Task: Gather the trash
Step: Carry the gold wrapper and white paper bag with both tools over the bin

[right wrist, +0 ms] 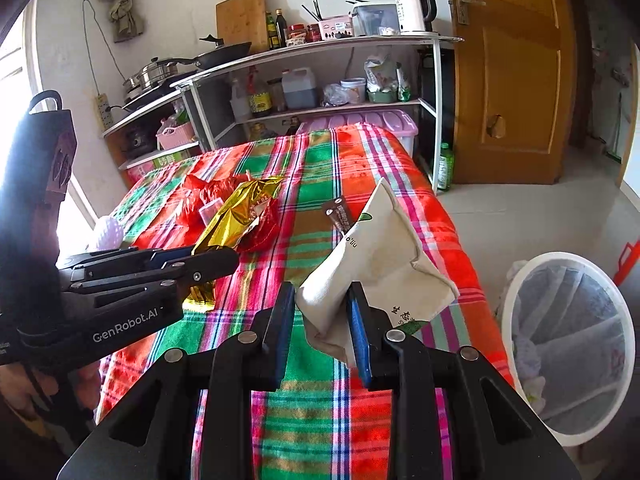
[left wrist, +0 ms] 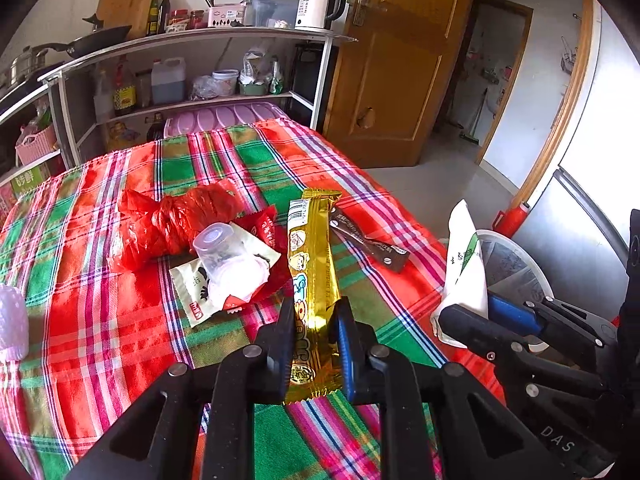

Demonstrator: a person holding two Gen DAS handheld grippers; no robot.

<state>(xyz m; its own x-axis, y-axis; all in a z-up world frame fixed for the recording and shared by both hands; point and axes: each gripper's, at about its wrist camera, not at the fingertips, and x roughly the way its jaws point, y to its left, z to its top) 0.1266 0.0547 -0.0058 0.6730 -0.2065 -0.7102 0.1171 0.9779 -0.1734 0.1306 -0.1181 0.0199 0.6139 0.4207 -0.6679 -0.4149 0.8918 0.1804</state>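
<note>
My left gripper [left wrist: 314, 320] is shut on a long gold snack wrapper [left wrist: 310, 264], held just above the plaid tablecloth [left wrist: 120, 340]; it also shows in the right wrist view [right wrist: 236, 216]. My right gripper [right wrist: 320, 300] is shut on a white paper pouch [right wrist: 380, 252], held over the table's right side; the pouch shows in the left wrist view [left wrist: 466, 264]. On the cloth lie a red plastic bag [left wrist: 172, 224], a clear plastic cup [left wrist: 228, 260], a white wrapper [left wrist: 192, 284] and a brown wrapper [left wrist: 372, 244]. A white lined trash bin [right wrist: 568, 344] stands on the floor to the right.
A metal shelf rack [left wrist: 200, 76] with bottles, jars and a kettle [left wrist: 320, 4] stands behind the table. A wooden door [left wrist: 400, 60] is at the back right. A pale foam object [left wrist: 12, 320] sits at the table's left edge. A purple storage box [right wrist: 384, 124] is behind the table.
</note>
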